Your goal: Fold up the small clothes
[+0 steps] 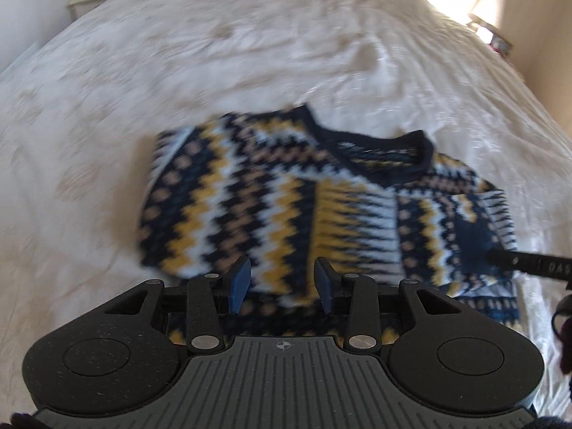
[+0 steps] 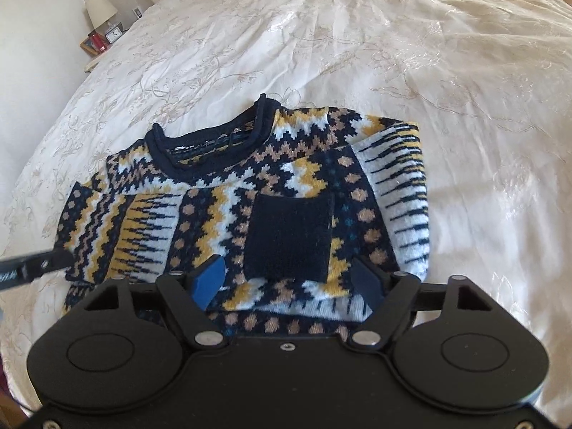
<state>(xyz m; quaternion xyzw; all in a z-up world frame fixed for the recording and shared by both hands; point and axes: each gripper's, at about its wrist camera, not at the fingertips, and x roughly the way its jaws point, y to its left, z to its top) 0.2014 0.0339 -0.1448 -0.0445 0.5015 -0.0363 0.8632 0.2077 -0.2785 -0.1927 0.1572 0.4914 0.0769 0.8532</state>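
A small knitted sweater (image 1: 250, 193) in navy, yellow, white and tan zigzags lies flat on a white bedspread (image 1: 250, 53), neckline away from me. Both sleeves are folded in across its front. In the right wrist view the sweater (image 2: 221, 214) has a navy cuff (image 2: 289, 236) lying on its middle. My left gripper (image 1: 282, 280) is open just above the sweater's lower left part, with nothing between its blue pads. My right gripper (image 2: 287, 280) is open over the hem, its pads on either side of the cuff's near edge but apart from it. The left wrist view is blurred.
The bedspread (image 2: 429, 89) stretches wide beyond and beside the sweater. A nightstand (image 2: 103, 35) with a lamp, clock and red items stands at one side of the bed. Another lamp (image 1: 486, 10) stands at the other side, in bright light.
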